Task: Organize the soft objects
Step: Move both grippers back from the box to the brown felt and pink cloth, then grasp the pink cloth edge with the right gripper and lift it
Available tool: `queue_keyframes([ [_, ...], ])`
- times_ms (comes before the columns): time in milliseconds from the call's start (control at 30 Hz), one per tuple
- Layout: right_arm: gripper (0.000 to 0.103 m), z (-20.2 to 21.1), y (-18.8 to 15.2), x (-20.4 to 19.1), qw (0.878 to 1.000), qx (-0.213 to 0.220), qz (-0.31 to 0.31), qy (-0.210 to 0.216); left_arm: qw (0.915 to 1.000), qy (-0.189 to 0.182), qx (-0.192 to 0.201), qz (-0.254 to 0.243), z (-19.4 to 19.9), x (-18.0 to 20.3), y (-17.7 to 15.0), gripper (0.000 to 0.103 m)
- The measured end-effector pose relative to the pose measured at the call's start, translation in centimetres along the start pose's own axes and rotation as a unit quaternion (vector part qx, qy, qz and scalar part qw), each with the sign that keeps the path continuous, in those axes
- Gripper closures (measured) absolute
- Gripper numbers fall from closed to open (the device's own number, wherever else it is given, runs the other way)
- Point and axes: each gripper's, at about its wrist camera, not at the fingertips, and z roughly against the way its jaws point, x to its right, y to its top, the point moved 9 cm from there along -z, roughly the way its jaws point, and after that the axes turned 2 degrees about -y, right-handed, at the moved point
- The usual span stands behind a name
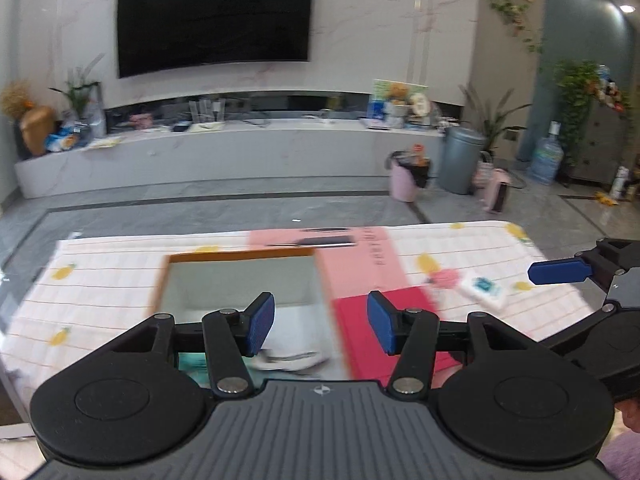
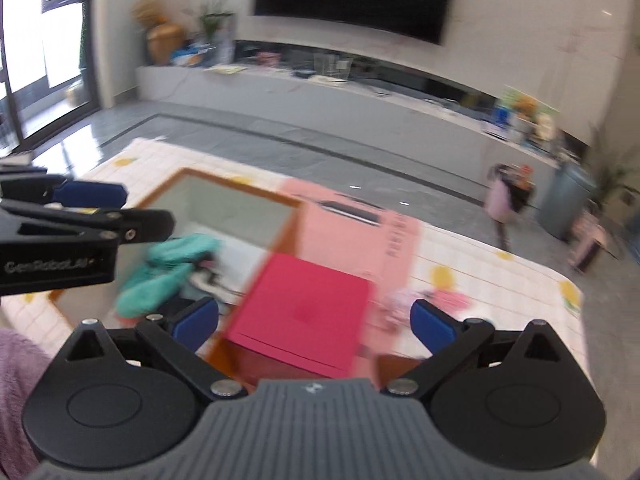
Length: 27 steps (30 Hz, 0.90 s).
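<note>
The left gripper [image 1: 321, 324] has its jaws apart with nothing between the blue pads [image 1: 260, 323], and it touches nothing; it hangs above the near part of an open box [image 1: 240, 258]. The right gripper [image 2: 314, 322] is spread wide and empty too, its pads clear of everything, poised over a red lid [image 2: 308, 308] that lies just beside the box on its right. Inside the box, low against the near wall, sit the soft things: a teal cloth [image 2: 168, 268] bunched on the left and a white cloth [image 1: 294, 340] next to it, both below the orange rim. Beyond the red lid a pink sheet [image 1: 360, 256] runs toward the far edge of the table. To the right of it, on the pineapple-print tablecloth [image 1: 100, 280], lie a small pink soft item [image 1: 444, 278] and a white packet [image 1: 484, 290], near each other and well apart from the box. The tablecloth is bare on the left of the box and along the far right. Past the far table edge there is open grey floor [image 1: 200, 212], then a long low counter [image 1: 224, 152] and a dark screen [image 1: 214, 14] on the wall. The views are blurred, so finer details are unclear.
</note>
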Motion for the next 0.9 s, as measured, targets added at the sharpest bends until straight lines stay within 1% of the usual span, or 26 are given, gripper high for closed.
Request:
queue_keyframes([
  [100,0.003,0.6,-1.7,4.1,0.999,0.003,-0.04,-0.029,0.9994,-0.034,-0.009,0.005,-1.2,3.2,-0.2,0.041],
  [233,0.003,-0.2,-5.6,9.2,0.993,-0.024,-0.092,-0.075,0.9971,-0.072,-0.02,0.013,-3.3,7.3,-1.5,0.041],
  [367,0.003,-1.4,-9.6,12.3,0.988,-0.042,-0.117,-0.092,0.9919,-0.12,-0.04,0.01,-5.3,10.7,-4.0,0.041],
  [400,0.003,-1.8,-10.5,12.8,0.987,-0.044,-0.121,-0.096,0.991,-0.127,-0.04,0.005,-5.7,11.3,-4.6,0.041],
  [467,0.003,-2.6,-12.3,13.6,0.985,-0.048,-0.133,-0.102,0.9908,-0.129,-0.038,-0.012,-6.5,12.6,-5.9,0.041],
  [567,0.003,-4.0,-14.2,14.5,0.981,-0.046,-0.151,-0.111,0.9906,-0.129,-0.026,-0.037,-7.0,14.1,-7.7,0.041],
  [667,0.003,-6.0,-15.8,15.4,0.974,-0.075,-0.181,-0.112,0.9905,-0.127,-0.016,-0.052,-7.5,14.8,-9.1,0.041],
  [733,0.006,-7.4,-16.7,16.0,0.969,-0.089,-0.198,-0.119,0.9896,-0.129,-0.014,-0.062,-7.9,15.2,-9.8,0.041],
  [800,0.015,-8.8,-17.3,16.3,0.967,-0.101,-0.197,-0.126,0.9885,-0.13,-0.014,-0.077,-8.2,15.6,-10.5,0.041],
  [833,0.017,-9.4,-17.5,16.4,0.967,-0.107,-0.191,-0.129,0.9877,-0.132,-0.013,-0.084,-8.3,15.7,-10.8,0.041],
  [900,0.027,-10.2,-17.7,16.8,0.968,-0.113,-0.172,-0.14,0.9864,-0.135,-0.009,-0.094,-8.4,15.8,-11.3,0.041],
])
